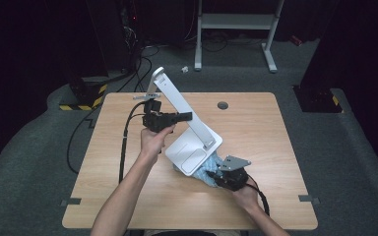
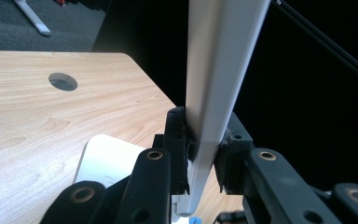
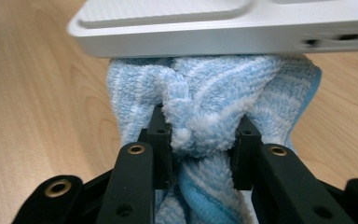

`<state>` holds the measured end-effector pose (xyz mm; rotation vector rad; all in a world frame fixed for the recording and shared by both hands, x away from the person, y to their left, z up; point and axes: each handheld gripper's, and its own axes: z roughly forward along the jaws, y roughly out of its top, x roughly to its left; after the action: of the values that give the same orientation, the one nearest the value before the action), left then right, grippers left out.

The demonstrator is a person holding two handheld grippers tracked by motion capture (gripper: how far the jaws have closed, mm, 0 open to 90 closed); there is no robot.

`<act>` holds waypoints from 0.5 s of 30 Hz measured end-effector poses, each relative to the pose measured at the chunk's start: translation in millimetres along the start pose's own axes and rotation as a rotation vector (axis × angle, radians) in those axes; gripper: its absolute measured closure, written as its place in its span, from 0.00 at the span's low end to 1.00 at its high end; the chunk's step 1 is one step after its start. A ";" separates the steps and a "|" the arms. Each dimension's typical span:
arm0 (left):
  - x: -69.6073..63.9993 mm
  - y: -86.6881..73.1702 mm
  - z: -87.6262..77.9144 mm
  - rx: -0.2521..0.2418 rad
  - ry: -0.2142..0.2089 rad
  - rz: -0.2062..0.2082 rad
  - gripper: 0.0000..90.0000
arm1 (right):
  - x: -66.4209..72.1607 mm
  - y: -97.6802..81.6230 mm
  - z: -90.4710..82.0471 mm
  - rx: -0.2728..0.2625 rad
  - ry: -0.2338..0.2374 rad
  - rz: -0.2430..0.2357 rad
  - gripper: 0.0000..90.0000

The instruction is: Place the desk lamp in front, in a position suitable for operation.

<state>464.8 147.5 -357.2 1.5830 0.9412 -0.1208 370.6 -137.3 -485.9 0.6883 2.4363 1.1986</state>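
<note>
High view finds the left claw clamped on the white stand arm, base tilted off the desk, while the right claw pinches the blue cloth ahead, bunched beneath that base; wiping appears underway, unfinished.

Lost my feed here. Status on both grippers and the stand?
Left gripper shut on white stand's arm. Right gripper shut on blue cloth, bunched under the stand's base. Nothing in the way.
</note>
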 end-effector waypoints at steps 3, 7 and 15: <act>-1.0 -1.0 0.5 0.012 -0.009 0.003 0.85 | -5.2 -1.2 -3.4 -0.004 -0.014 0.016 0.75; -3.1 -4.5 0.7 0.038 -0.026 0.012 0.85 | -22.2 -3.9 -11.0 -0.014 -0.067 0.069 0.75; 1.5 -12.8 -7.3 0.058 -0.032 0.004 0.85 | -40.9 -3.5 -14.3 -0.017 -0.113 0.133 0.75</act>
<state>454.9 153.8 -366.1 1.6316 0.9170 -0.1710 396.3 -171.2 -476.8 0.9001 2.3164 1.1933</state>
